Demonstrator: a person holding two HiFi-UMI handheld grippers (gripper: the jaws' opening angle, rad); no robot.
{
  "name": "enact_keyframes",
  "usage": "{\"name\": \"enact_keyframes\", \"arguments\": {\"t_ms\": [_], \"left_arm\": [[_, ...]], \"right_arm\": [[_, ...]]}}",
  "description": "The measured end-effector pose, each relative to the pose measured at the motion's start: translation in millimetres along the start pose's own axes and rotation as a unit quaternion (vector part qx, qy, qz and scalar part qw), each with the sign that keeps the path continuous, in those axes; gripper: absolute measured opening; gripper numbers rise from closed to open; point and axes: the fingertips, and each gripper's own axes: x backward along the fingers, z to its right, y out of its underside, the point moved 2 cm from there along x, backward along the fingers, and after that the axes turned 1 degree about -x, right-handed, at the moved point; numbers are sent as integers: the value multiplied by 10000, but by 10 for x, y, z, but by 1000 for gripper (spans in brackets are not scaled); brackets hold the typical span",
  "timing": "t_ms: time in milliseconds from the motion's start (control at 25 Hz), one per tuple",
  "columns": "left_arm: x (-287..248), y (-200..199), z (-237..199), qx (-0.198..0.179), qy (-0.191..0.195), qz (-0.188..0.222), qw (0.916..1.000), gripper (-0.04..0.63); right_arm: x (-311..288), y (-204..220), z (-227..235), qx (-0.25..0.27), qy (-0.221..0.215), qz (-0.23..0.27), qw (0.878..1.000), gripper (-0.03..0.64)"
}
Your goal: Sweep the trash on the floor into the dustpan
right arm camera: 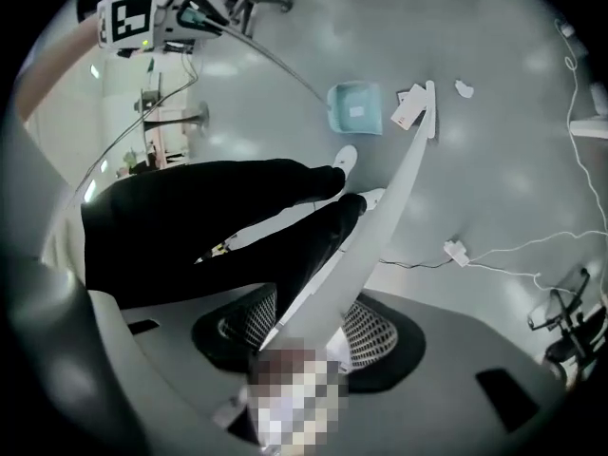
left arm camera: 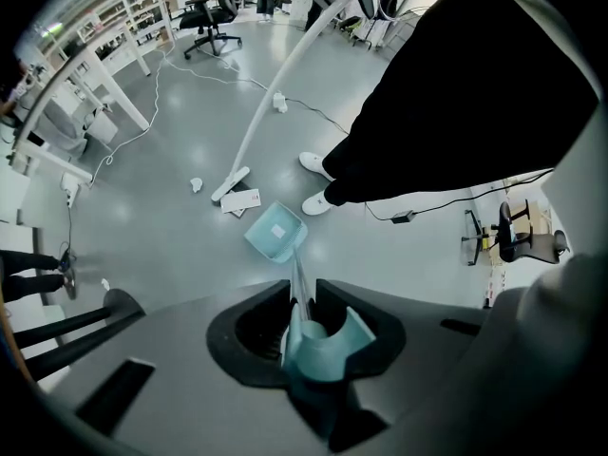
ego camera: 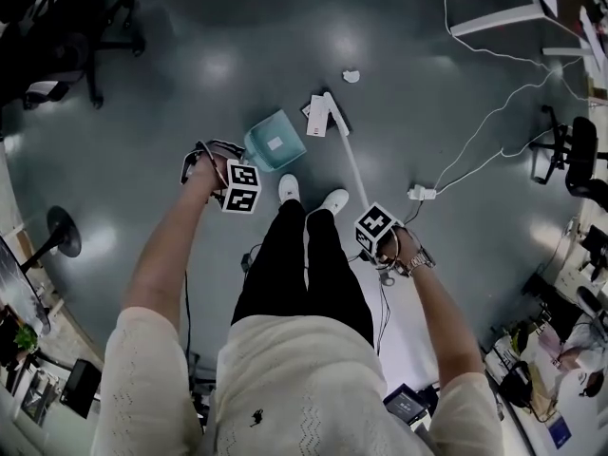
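A teal dustpan point(ego camera: 275, 141) rests on the grey floor ahead of the person's white shoes; its thin handle runs up into my left gripper point(ego camera: 211, 174), which is shut on the teal grip point(left arm camera: 323, 345). The dustpan point(left arm camera: 275, 233) shows beyond the jaws. My right gripper point(ego camera: 385, 247) is shut on the white broom handle point(right arm camera: 375, 226). The broom head point(ego camera: 332, 112) lies just right of the dustpan, beside flat white paper point(ego camera: 318, 115). A crumpled white scrap point(ego camera: 351, 76) lies farther out. The same scrap point(right arm camera: 464, 88), paper point(right arm camera: 410, 109) and dustpan point(right arm camera: 355, 108) appear in the right gripper view.
A white cable with an adapter point(ego camera: 422, 194) trails across the floor to the right. Office chairs stand at the left point(ego camera: 90, 36) and right point(ego camera: 575, 155). A round stand base point(ego camera: 62, 231) sits at left. Desks and clutter line the room's edges.
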Motion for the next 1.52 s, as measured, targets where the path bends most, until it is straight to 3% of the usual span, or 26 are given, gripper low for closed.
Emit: {"name": "enact_keyframes", "arguments": {"t_ms": [360, 680, 880, 1000, 1200, 1320, 1520], "left_arm": [[-72, 41, 144, -14, -91, 75, 9999, 92], [-69, 64, 303, 66, -180, 119, 9997, 92], [34, 201, 435, 94, -386, 197, 9990, 92], [64, 245, 583, 177, -297, 221, 9992, 92], [26, 247, 678, 380, -138, 122, 9991, 92], [-31, 276, 628, 591, -101, 157, 9981, 92], [-121, 211, 531, 642, -138, 302, 9974, 92]], "right_arm": [[150, 97, -413, 1134, -314, -227, 9928, 216], [601, -16, -612, 445, -1409, 603, 9872, 215], [798, 182, -186, 170, -1034, 835, 9910, 215], [802, 218, 106, -143, -616, 908, 9939, 215], [648, 133, 420, -484, 380, 419, 9972, 215], [429, 65, 289, -390, 520, -72, 9979, 216], [12, -41, -171, 102, 379, -362, 9986, 216]]}}
